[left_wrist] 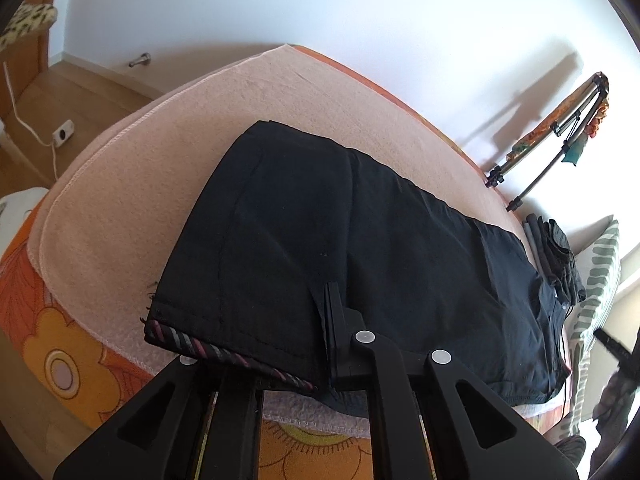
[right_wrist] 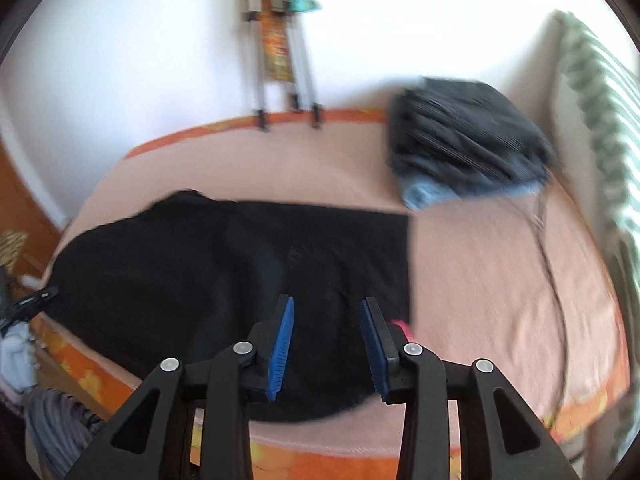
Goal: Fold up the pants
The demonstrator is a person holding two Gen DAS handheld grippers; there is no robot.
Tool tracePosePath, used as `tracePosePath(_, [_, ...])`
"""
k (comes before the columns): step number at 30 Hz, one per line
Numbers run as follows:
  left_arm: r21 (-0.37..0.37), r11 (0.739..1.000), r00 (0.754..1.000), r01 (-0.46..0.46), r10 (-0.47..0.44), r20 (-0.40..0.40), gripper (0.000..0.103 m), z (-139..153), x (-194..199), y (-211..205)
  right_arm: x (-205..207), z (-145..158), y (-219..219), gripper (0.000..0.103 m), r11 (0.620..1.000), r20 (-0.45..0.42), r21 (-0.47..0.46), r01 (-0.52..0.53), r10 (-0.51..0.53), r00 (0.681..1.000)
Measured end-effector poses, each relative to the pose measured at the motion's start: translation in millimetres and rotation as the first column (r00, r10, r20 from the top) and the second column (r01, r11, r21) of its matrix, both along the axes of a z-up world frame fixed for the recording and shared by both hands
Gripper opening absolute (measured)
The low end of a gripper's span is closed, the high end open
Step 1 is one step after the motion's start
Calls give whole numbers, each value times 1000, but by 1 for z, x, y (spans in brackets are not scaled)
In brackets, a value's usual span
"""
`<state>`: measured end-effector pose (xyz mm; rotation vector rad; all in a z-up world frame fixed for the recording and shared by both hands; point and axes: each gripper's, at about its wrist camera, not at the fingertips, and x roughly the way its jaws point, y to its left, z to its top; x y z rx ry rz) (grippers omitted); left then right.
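The black pants (left_wrist: pixel 340 248) lie flat on the pink blanket (left_wrist: pixel 120 200) covering the bed, legs stacked one on the other, hems toward the near edge. The lengthwise fold looks done; I judge the crosswise folds are yet to come. The left claw (left_wrist: pixel 330 332) is pinched tight on a flap of the cloth near the hem, its pads buried in fabric. The right claw (right_wrist: pixel 328 344) hangs above the waist end with a clear gap between its blue pads (right_wrist: pixel 282 344), nothing in it. A stack of folded clothes (right_wrist: pixel 468 140) sits well apart by the striped pillow (right_wrist: pixel 600 92). The right view is blurred, so the waistband's layering is hard to read, and the near hem is partly hidden behind the left claw.
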<state>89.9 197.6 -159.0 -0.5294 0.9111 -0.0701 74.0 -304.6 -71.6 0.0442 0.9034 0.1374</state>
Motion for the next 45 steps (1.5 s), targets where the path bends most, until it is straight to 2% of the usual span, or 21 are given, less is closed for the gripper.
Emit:
tracePosePath(1, [-9, 1000, 1000, -1, 1, -1, 7, 0, -1, 0, 13, 5, 14, 44, 998, 16, 7, -61, 61, 998])
tracePosePath(2, [-19, 1000, 1000, -2, 2, -1, 7, -1, -3, 1, 28, 7, 27, 59, 992, 14, 16, -122, 122, 992])
tracePosePath(3, [-25, 1000, 1000, -2, 2, -1, 7, -1, -4, 1, 48, 7, 42, 68, 982, 4, 29, -185, 185, 983])
tracePosePath(7, [-42, 999, 1000, -11, 11, -8, 11, -1, -7, 3, 116, -11, 96, 67, 950, -60, 71, -304, 308, 949])
tracePosePath(9, [-51, 999, 1000, -6, 6, -10, 20, 0, -8, 4, 146, -26, 123, 67, 934, -104, 59, -352, 357, 928])
tracePosePath(13, [-33, 999, 1000, -19, 19, -6, 36, 7, -13, 7, 194, -63, 160, 67, 930, -187, 36, -365, 365, 912])
tracePosePath(15, [-37, 999, 999, -32, 32, -5, 36, 6, -17, 13, 207, -76, 168, 65, 930, -208, 39, -366, 366, 907])
tracePosePath(16, [-44, 998, 999, -37, 37, -4, 36, 5, -18, 16, 211, -81, 172, 65, 927, -217, 45, -372, 373, 902])
tracePosePath(18, [-59, 997, 998, -54, 55, 3, 36, 3, -19, 23, 218, -90, 175, 45, 923, -240, 75, -377, 383, 892])
tracePosePath(20, [-63, 996, 998, -64, 65, 7, 36, 3, -17, 26, 221, -96, 178, 36, 925, -239, 62, -375, 379, 894])
tracePosePath(21, [-61, 996, 998, -67, 68, 8, 36, 3, -15, 26, 220, -97, 177, 22, 924, -231, 57, -379, 382, 895])
tracePosePath(23, [-55, 996, 997, -69, 70, 14, 36, 3, -12, 24, 221, -96, 172, 11, 925, -217, 78, -373, 381, 899])
tracePosePath(26, [-43, 997, 998, -59, 60, 14, 36, 2, -7, 20, 221, -87, 156, 4, 937, -172, 90, -337, 348, 922])
tracePosePath(28, [-37, 998, 998, -56, 57, 13, 36, 1, -6, 19, 225, -87, 151, 4, 944, -167, 86, -319, 330, 929])
tracePosePath(31, [-56, 996, 998, -66, 67, 14, 36, 1, -10, 24, 229, -89, 155, 8, 933, -186, 124, -339, 357, 915])
tracePosePath(36, [-127, 984, 991, -128, 132, 19, 34, -2, -15, 41, 222, -86, 173, 28, 910, -181, 58, -412, 415, 892])
tracePosePath(37, [-139, 980, 989, -141, 146, 23, 32, -3, -15, 43, 221, -87, 177, 29, 905, -178, 28, -425, 423, 889])
tracePosePath(38, [-134, 979, 987, -153, 158, 27, 25, -3, -14, 45, 219, -86, 179, 29, 901, -175, 6, -433, 428, 887])
tracePosePath(39, [-117, 978, 984, -171, 175, 28, 9, -3, -14, 46, 221, -86, 180, 29, 901, -176, -4, -434, 427, 887])
tracePosePath(42, [-152, 968, 979, -200, 204, 14, 7, -9, -21, 49, 222, -81, 180, 30, 904, -166, -22, -428, 419, 893])
tracePosePath(45, [-110, 975, 980, -195, 199, 28, 6, -8, -29, 45, 218, -72, 187, 34, 895, -145, -69, -441, 429, 892])
